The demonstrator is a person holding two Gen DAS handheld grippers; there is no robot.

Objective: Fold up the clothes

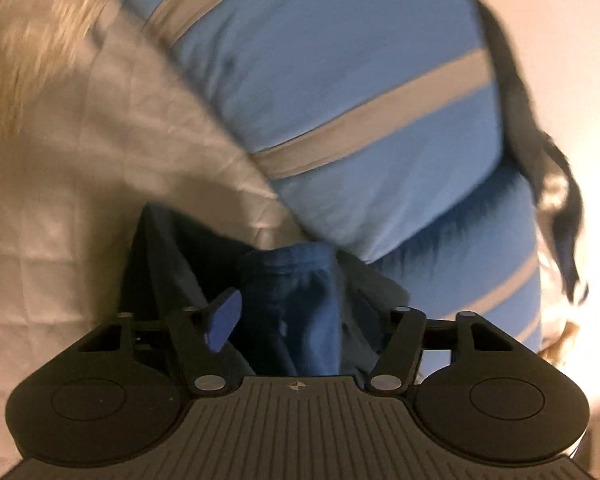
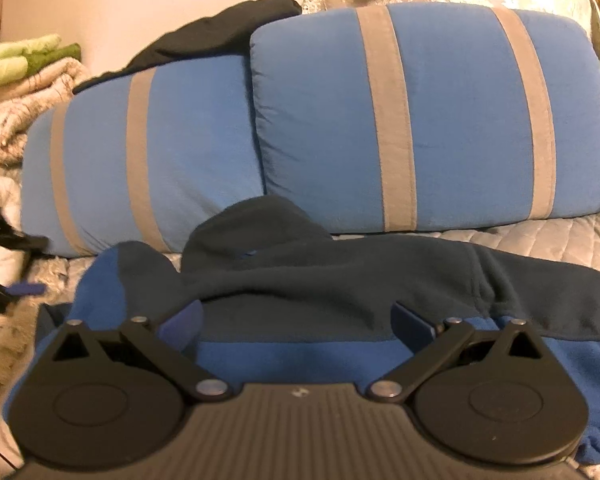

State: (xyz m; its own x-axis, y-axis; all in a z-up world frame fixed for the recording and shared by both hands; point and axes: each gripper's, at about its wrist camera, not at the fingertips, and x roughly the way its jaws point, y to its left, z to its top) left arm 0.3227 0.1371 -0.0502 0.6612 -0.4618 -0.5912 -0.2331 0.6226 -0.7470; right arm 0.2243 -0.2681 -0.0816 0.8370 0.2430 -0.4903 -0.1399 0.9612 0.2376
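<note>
A two-tone fleece garment [image 2: 340,280], dark navy over bright blue, lies crumpled on a pale quilted bedspread [image 2: 540,236] in front of the pillows. My right gripper [image 2: 296,320] hovers low over its near edge. It is open wide, and the pads grip nothing. In the tilted, blurred left wrist view, a bunched fold of the same fleece [image 1: 296,288] sits between the fingers of my left gripper [image 1: 294,308]. The left blue pad [image 1: 222,320] stands apart from the cloth. Dark fabric drapes over the right finger and hides it.
Two blue pillows with grey stripes [image 2: 460,112] [image 2: 140,160] lean behind the garment, and they fill the top of the left wrist view [image 1: 340,60]. A black cloth [image 2: 220,28] lies on top of them. Folded blankets and green towels [image 2: 28,64] are stacked at the left.
</note>
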